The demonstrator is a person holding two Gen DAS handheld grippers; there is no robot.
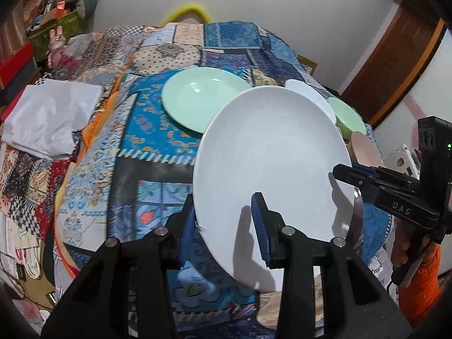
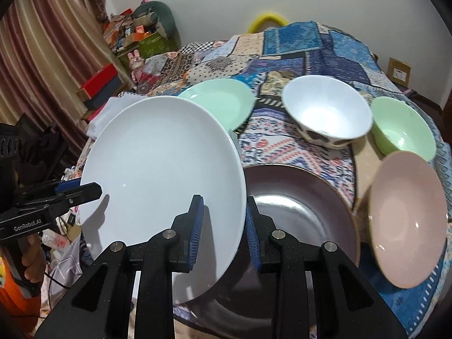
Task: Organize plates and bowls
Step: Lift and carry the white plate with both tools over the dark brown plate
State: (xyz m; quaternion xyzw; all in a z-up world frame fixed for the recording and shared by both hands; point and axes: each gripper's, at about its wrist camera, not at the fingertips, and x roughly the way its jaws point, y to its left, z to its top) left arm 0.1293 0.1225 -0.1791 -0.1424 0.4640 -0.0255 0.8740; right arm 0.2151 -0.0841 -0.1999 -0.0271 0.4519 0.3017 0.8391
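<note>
The white plate [image 2: 163,175] was held raised by its opposite rims, clamped by the left gripper [image 1: 226,226] and the right gripper [image 2: 223,226], above the dark plate [image 2: 305,206], while farther away the mint plate [image 2: 223,101], the white bowl [image 2: 327,113] and the green bowl [image 2: 404,130] were seen on the patchwork cloth [image 2: 296,45].

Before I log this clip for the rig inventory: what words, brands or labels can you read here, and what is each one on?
"DAS": white letters on the black body of the right gripper, seen from the left wrist.
"GenRobot.AI": white letters on the body of the left gripper, seen from the right wrist.
Boxes and papers at the edges carry print too small and blurred to read.
The white plate bears no text.
</note>
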